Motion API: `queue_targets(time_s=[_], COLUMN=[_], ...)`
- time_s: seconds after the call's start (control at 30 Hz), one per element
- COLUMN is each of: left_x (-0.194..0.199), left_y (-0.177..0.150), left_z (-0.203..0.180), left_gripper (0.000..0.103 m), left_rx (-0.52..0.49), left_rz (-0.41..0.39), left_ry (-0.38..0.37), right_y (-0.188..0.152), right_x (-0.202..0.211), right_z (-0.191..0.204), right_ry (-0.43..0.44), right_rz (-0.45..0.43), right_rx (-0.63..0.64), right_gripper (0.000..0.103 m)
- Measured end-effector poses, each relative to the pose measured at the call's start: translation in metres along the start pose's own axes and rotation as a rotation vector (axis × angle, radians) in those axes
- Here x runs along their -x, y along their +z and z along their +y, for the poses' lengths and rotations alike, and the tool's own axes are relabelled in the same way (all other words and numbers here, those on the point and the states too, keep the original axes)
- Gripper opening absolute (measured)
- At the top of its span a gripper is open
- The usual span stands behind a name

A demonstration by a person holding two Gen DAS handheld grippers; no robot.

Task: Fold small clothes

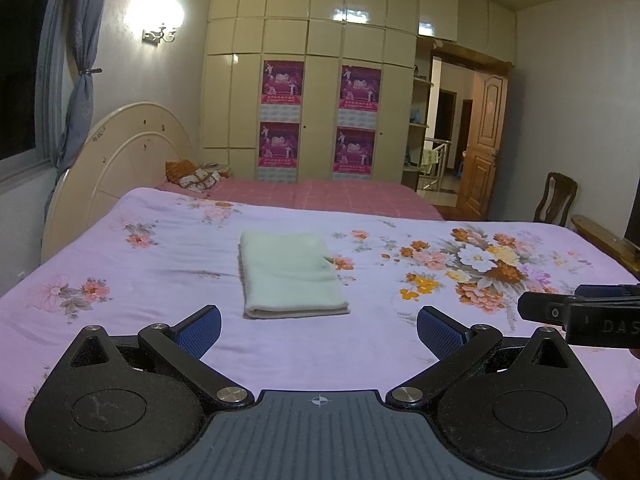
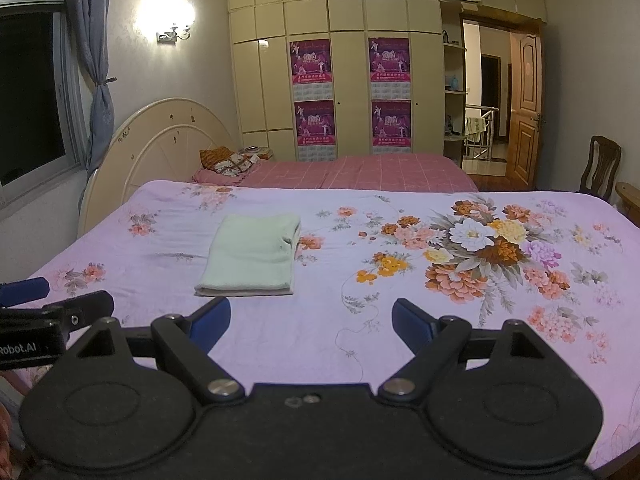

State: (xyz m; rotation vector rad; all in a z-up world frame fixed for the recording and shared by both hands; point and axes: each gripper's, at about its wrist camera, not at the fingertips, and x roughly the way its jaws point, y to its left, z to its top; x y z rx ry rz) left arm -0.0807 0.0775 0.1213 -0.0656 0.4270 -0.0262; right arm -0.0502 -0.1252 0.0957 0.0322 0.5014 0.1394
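Both jaws spread wide and empty, your left gripper [image 1: 318, 330] and right gripper [image 2: 311, 320] above the floral bedsheet [image 1: 160, 272], folded pale-green cloth [image 1: 290, 274] lying flat ahead, untouched.

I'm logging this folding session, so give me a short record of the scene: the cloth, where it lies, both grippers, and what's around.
item: pale green cloth, folded into a flat rectangle
surface: bed with a lilac floral sheet
cloth position: lies flat on the sheet, ahead of both grippers, touched by neither
left gripper: open, holds nothing, above the sheet
right gripper: open, holds nothing, cloth ahead to its left
background: cream wardrobe with purple posters, round headboard, wooden door open
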Motion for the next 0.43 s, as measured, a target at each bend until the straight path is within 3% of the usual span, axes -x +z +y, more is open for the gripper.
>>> queue_targets(time_s=[0.17, 0.43], left_x=[-0.0005, 0.0006], left_y=[-0.0008, -0.0024], left_z=[-0.0001, -0.0075], left_gripper=[0.103, 0.103], left_rx=[-0.035, -0.048], left_rz=[-0.02, -0.008], left_ry=[0.019, -0.016], right_y=[0.0001, -0.0053], right_x=[-0.0017, -0.0065], right_z=[0.0006, -0.0003], right_ry=[-0.001, 0.009], right_rz=[0.001, 0.009], right_rx=[0.006, 0.022], right_gripper=[0.087, 0.087])
